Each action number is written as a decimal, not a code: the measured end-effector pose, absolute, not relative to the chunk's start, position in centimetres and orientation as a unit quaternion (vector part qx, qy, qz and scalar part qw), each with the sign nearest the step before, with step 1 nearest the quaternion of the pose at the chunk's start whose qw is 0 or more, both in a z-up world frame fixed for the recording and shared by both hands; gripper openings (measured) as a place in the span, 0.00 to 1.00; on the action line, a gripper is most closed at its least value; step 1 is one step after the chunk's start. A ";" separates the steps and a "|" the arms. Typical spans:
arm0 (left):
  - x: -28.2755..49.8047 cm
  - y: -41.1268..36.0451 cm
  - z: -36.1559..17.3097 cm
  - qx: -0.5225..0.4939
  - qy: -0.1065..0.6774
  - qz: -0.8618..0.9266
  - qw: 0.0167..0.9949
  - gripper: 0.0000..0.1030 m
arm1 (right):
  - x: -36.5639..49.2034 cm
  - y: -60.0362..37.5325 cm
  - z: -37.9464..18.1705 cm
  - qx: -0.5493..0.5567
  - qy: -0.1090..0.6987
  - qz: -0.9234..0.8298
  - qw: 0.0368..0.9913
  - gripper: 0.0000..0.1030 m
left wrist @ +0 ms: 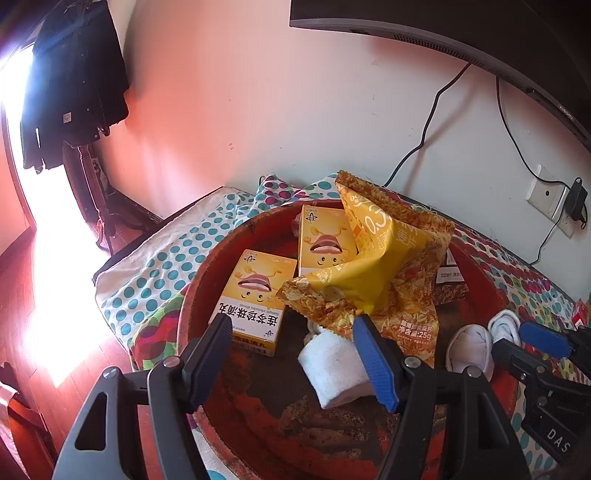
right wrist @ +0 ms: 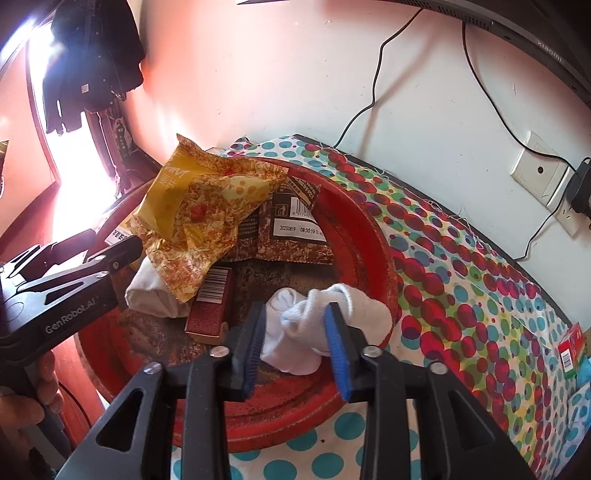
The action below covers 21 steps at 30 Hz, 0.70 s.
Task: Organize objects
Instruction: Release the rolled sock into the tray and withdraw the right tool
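Right gripper point(right wrist: 297, 345) sits low at the near right rim of the red tray point(right wrist: 354, 206), jaws apart around a bundled white sock point(right wrist: 325, 317), pads just off the fabric. Left gripper point(left wrist: 291, 354) hovers with jaws wide apart and empty over a rolled white sock point(left wrist: 332, 365). 2 yellow boxes point(left wrist: 255, 291) lie far left, snack packets point(left wrist: 384, 258) piled behind.

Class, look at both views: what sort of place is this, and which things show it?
Probably a room in a home: a spotted cloth covers the table, clothes hang near the window, and a monitor is plugged into a wall socket.
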<state>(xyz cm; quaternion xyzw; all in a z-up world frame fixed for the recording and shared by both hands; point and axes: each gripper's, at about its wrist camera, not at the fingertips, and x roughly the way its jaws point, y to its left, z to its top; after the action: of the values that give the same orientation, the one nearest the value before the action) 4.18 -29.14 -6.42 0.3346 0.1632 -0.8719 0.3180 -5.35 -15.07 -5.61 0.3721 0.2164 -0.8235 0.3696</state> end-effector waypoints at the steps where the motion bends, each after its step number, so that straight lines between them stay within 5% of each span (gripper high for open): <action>1: 4.2 -29.2 -6.4 0.336 0.164 -0.871 0.319 0.68 | -5.1 -15.1 -5.5 0.368 0.220 -0.825 0.369 0.46; 3: 4.1 -29.2 -6.5 0.338 0.166 -0.870 0.320 0.68 | -4.3 -15.1 -5.1 0.364 0.223 -0.828 0.364 0.68; 5: 4.2 -29.3 -6.5 0.341 0.169 -0.868 0.319 0.68 | -3.8 -15.0 -4.7 0.366 0.216 -0.830 0.361 0.73; 8: 4.2 -29.3 -6.4 0.344 0.178 -0.866 0.315 0.68 | -3.4 -14.7 -4.5 0.381 0.211 -0.831 0.346 1.00; 21: 5.0 -27.1 -3.6 0.375 0.134 -0.868 0.298 0.68 | -0.2 -14.0 -4.2 0.414 0.219 -0.833 0.295 1.00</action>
<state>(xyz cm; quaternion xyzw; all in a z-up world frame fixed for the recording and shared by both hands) 4.96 -27.09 -3.64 0.3745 0.1337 -0.8678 0.2981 -0.17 -13.98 -4.16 0.4139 0.2188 -0.8329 0.2952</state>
